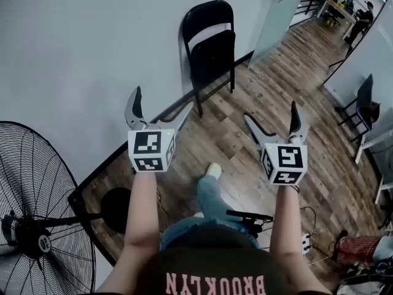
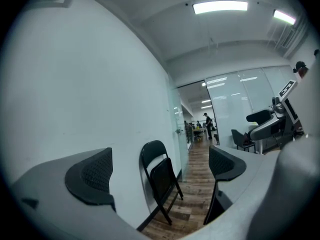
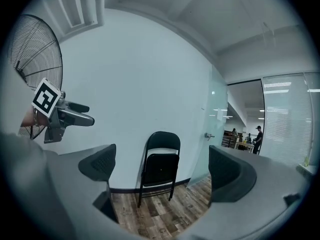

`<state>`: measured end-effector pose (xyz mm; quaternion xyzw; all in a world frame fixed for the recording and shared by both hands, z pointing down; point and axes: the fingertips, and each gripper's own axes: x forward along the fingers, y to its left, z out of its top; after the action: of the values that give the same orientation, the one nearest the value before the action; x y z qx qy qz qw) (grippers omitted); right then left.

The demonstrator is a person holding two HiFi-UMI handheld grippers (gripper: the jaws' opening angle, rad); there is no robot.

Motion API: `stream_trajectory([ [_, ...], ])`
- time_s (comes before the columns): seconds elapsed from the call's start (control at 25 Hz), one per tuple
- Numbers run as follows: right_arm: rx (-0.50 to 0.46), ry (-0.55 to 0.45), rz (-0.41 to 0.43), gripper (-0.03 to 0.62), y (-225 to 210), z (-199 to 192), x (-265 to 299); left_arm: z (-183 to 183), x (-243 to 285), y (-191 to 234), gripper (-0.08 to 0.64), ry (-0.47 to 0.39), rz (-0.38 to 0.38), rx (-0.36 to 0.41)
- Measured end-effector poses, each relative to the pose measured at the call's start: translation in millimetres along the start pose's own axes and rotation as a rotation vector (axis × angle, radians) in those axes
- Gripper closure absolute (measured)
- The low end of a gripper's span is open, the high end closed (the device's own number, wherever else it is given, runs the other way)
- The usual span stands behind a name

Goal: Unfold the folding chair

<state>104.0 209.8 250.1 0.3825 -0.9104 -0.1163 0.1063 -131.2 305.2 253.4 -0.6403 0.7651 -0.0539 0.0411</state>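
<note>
A black folding chair [image 1: 210,51] leans folded against the pale wall, its feet on the wood floor. It also shows between the jaws in the left gripper view [image 2: 161,179] and in the right gripper view [image 3: 161,170], some distance ahead. My left gripper [image 1: 158,110] is held up in front of me, open and empty, short of the chair. At the same height to its right, my right gripper [image 1: 274,123] is open too, holding nothing. Neither one touches the chair.
A large black pedestal fan [image 1: 37,226] stands at my left by the wall. A glass door [image 1: 279,11] lies beyond the chair. Other chairs [image 1: 363,106] and a table stand at the right; cables [image 1: 310,238] lie on the floor near my feet. People stand far down the corridor.
</note>
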Motion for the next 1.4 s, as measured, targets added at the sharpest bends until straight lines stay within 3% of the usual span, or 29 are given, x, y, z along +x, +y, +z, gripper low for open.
stream_trajectory([
  [0.36,0.015,0.019,0.045,0.035,-31,-5,111,4,102,35,-0.011,0.025,0.031,0.005],
  [0.8,0.028,0.046,0.063,0.035,-104,-17,255,15,253,55,-0.011,0.044,0.055,0.03],
  [1.16,0.039,0.04,0.093,0.035,-130,-27,304,16,304,60,-0.011,0.062,0.092,0.059],
  [1.4,0.047,0.077,0.081,0.035,-138,-48,322,-3,333,59,-0.011,0.099,0.068,0.048],
])
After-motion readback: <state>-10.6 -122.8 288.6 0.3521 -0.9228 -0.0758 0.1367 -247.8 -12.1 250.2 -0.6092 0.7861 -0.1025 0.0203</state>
